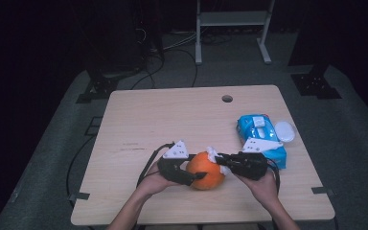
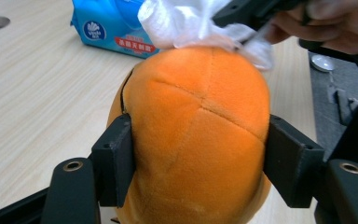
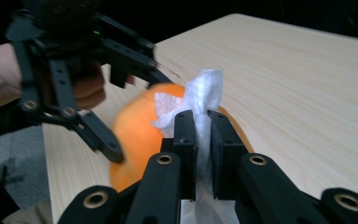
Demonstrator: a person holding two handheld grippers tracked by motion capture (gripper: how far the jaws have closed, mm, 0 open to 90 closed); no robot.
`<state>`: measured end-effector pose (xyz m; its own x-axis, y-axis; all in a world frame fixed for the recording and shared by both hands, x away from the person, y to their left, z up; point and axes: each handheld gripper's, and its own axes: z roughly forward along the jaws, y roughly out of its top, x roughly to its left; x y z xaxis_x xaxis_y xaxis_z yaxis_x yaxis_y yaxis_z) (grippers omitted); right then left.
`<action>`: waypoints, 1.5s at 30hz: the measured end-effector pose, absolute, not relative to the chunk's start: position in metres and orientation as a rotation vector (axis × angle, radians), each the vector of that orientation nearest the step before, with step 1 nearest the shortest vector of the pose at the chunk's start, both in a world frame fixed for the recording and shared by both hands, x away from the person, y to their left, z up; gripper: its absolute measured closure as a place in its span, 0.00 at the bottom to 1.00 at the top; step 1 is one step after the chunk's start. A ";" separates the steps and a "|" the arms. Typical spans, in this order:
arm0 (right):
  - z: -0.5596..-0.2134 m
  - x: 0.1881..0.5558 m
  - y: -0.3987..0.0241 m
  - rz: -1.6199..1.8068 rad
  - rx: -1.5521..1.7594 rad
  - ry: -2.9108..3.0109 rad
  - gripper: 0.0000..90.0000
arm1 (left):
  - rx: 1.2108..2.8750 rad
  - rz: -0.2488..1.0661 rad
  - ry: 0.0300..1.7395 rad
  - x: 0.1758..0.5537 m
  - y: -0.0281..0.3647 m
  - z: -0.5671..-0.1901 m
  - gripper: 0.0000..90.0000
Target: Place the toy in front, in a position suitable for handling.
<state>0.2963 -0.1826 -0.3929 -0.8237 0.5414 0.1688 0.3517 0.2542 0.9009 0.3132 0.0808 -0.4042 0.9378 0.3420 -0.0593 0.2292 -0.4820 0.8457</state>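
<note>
Here the work in hand looks like wiping a plush orange with a wipe, near the front edge of the table, a little right of centre. The left gripper has its jaws clamped on the orange's two sides — in the left gripper view the pads press into the soft fabric. The right gripper is pinched tight on the white wipe, which sticks up between its jaws and touches the top of the orange on its right side.

To do this well, I would keep the left grip firm but not crushing, so the plush does not squirm out, and draw the wipe across the surface in short strokes, with the cloth and not the hard jaw tips against the fabric. Turning the orange a little with the left hand would bring fresh areas under the wipe.

Just right of the grippers, farther back, lies a blue wipes pack — its label carries a round white logo and a red band with Chinese characters, too small to read surely.
</note>
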 end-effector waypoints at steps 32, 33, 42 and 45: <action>-0.391 0.289 -0.191 1.534 0.791 2.293 0.91 | 1.964 0.171 0.390 0.312 0.064 -0.435 0.27; -0.390 0.287 -0.189 1.536 0.778 2.294 0.91 | 1.966 0.175 0.391 0.311 0.064 -0.435 0.27; -0.383 0.278 -0.163 1.498 0.649 2.332 0.91 | 1.970 0.181 0.393 0.309 0.062 -0.435 0.27; -0.384 0.283 -0.170 1.505 0.691 2.313 0.91 | 1.963 0.180 0.386 0.308 0.061 -0.436 0.27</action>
<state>0.2828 -0.1696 -0.3835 -0.8408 0.5412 0.0134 0.2316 0.3371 0.9125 0.3085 0.0609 -0.4357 0.9360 0.3484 -0.0496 0.1866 -0.3717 0.9094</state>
